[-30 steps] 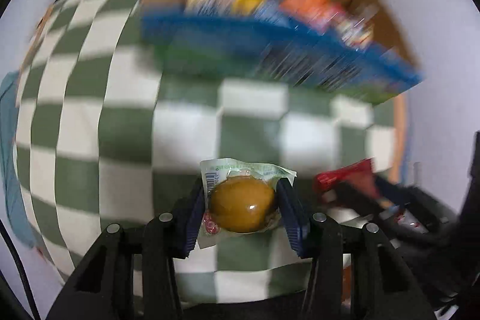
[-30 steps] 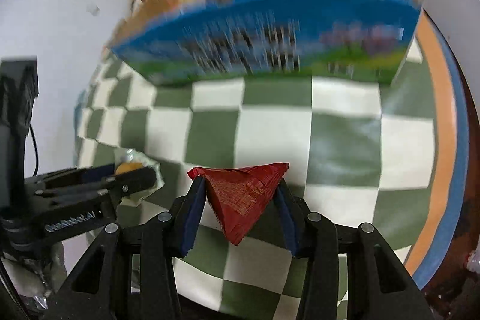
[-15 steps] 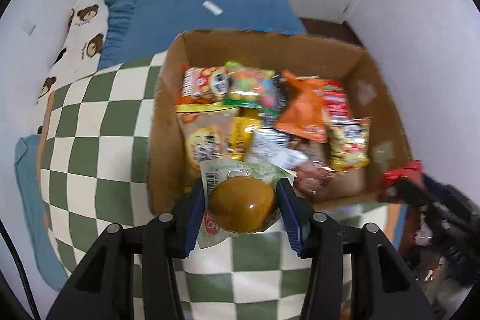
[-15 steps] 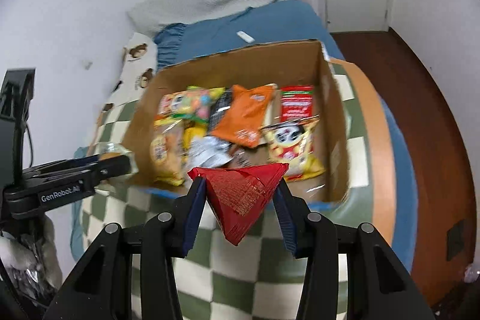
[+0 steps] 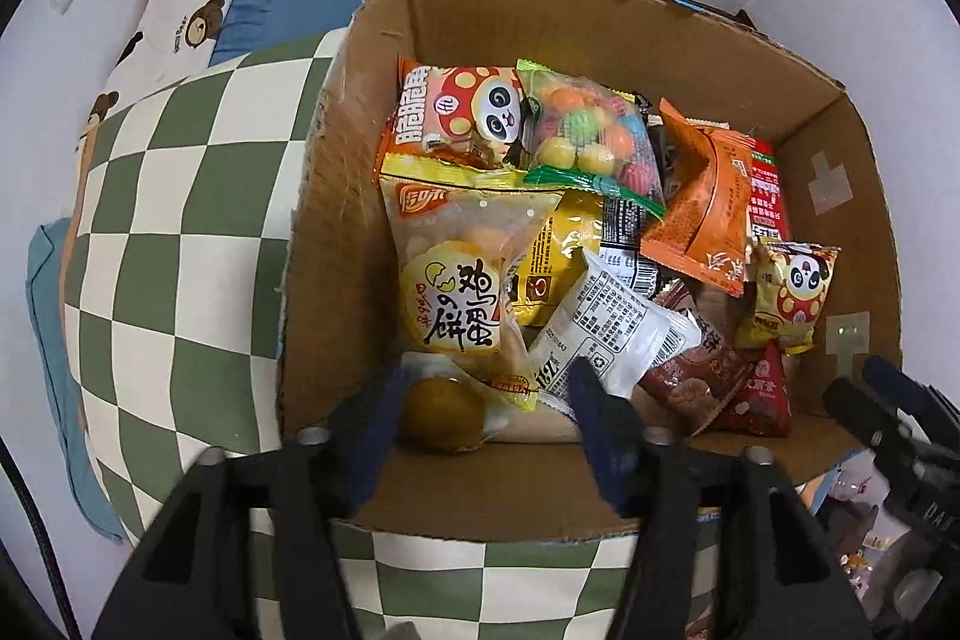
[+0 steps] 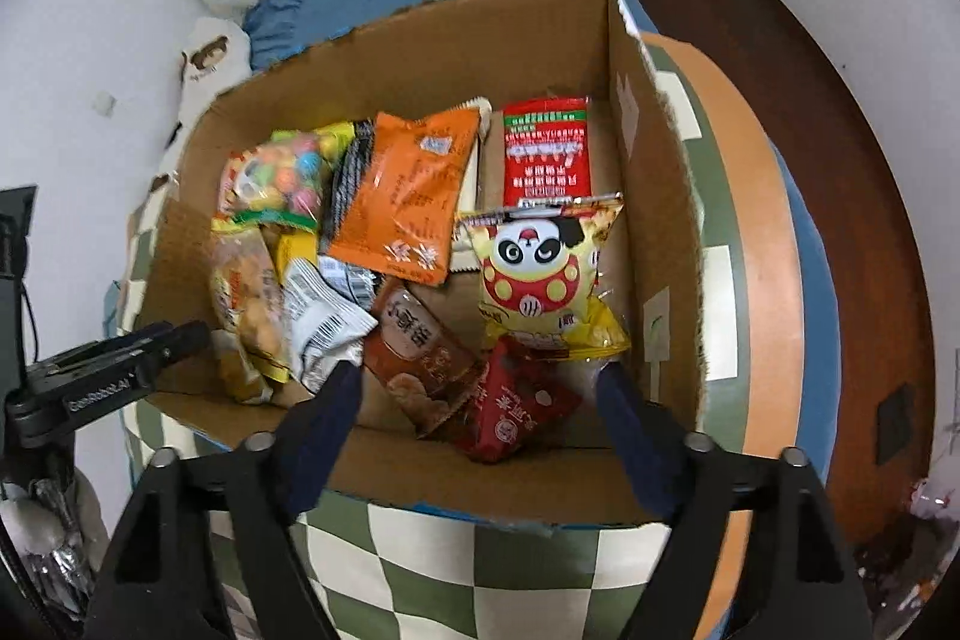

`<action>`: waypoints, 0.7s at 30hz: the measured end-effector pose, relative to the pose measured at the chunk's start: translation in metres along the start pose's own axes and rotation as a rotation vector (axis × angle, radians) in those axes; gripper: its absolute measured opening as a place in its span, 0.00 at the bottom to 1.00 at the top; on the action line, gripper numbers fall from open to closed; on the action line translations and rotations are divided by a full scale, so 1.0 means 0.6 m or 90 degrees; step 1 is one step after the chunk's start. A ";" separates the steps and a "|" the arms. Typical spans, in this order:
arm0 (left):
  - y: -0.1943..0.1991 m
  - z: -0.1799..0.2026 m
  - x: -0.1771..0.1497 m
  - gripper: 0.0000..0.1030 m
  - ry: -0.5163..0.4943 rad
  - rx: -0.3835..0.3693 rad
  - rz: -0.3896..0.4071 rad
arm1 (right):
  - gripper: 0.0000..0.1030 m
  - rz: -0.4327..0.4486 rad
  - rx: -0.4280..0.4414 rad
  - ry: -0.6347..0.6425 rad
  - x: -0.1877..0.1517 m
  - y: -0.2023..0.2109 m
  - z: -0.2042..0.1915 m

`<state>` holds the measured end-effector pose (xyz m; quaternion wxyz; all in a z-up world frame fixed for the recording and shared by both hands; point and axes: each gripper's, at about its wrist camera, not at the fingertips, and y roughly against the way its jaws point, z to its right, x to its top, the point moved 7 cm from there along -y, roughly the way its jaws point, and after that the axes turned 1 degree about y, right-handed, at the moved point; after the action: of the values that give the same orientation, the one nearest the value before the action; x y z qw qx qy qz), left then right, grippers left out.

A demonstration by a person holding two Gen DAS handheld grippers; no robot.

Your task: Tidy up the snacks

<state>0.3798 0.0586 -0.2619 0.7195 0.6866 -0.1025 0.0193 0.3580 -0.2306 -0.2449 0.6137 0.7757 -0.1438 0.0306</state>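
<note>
Left gripper (image 5: 480, 412) pointing straight down, jaws opening, right gripper (image 6: 480, 394) tilted steeply downward, jaws opening wide

We can't read most pkg print, too small or warped by the lens. In the cardboard box (image 5: 600, 22), the yellow pouch (image 5: 561, 244) is mostly buried under the egg-cookie bag (image 5: 456, 274) and white pkt (image 5: 612, 334). The red pkt (image 5: 765, 196) at the far right shows only a strip behind the orange bag (image 5: 702, 202). The brown round snack (image 5: 443, 413) is partly hidden by the left gripper (image 5: 480, 421), whose opening jaws are motion-blurred. The right gripper (image 6: 480, 400) is cut off at the left-wrist view's right edge. Box's near wall hides the floor of its near corners.
</note>
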 end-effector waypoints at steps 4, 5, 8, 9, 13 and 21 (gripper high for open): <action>-0.008 0.006 -0.001 0.92 -0.010 0.017 0.008 | 0.95 -0.012 -0.025 0.010 -0.002 -0.015 -0.003; -0.009 0.007 -0.001 0.92 -0.010 0.023 0.008 | 0.96 -0.013 -0.035 0.012 -0.001 -0.019 -0.004; -0.014 0.012 -0.001 0.93 -0.009 0.028 0.011 | 0.96 -0.012 -0.044 0.015 0.000 -0.025 -0.007; -0.014 0.014 0.000 0.94 -0.012 0.030 0.017 | 0.96 -0.011 -0.046 0.015 0.000 -0.027 -0.007; -0.012 0.019 0.003 0.98 -0.016 0.035 0.030 | 0.97 0.002 -0.072 0.024 0.006 -0.027 -0.010; 0.002 0.018 0.009 0.98 -0.008 0.032 0.050 | 0.97 0.025 -0.098 0.027 0.021 -0.016 -0.007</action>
<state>0.3833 0.0474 -0.2593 0.6999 0.7003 -0.1330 0.0458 0.3729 -0.2271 -0.2502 0.6738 0.7224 -0.1481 0.0479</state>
